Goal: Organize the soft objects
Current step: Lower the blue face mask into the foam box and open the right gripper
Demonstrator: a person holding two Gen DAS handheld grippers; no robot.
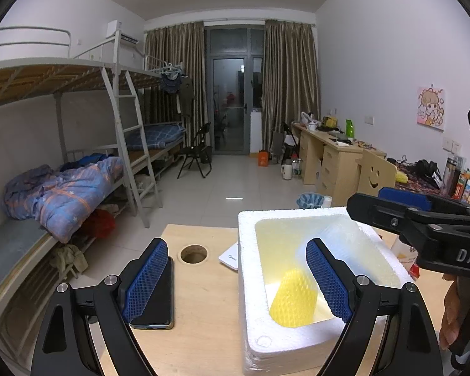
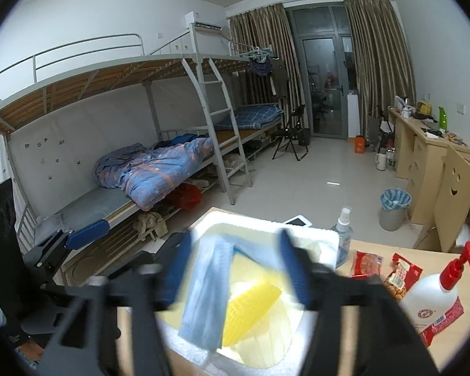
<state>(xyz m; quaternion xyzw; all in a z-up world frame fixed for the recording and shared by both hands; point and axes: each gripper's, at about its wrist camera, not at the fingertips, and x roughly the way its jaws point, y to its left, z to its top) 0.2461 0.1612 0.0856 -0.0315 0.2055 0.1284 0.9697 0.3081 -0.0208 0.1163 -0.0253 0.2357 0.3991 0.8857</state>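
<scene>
Jaws on the right gripper (image 2: 235, 269) are standing wide apart, no pad pressing anything; a light blue soft cloth (image 2: 203, 294) is hanging between them, blurred, over the white foam box (image 1: 250, 282). Whether the cloth is touching the left pad, I cannot tell. Left gripper (image 1: 238, 282) is also spread wide and gripping nothing, 1 pad over the black phone (image 1: 159, 297), the other over the box. Yellow textured soft piece (image 1: 294, 300) is lying inside the box on its pale lining.

Risks: cloth looks to be draping toward the near rim, so it could be sliding out onto the tabletop (image 1: 203, 313) rather than settling inside. Snagging on a textured pad when the gripper is pulling away is likely too.

Pose: both grippers are pointing forward and slightly down, right one over the box from the right side, left one low at the near edge.
</scene>
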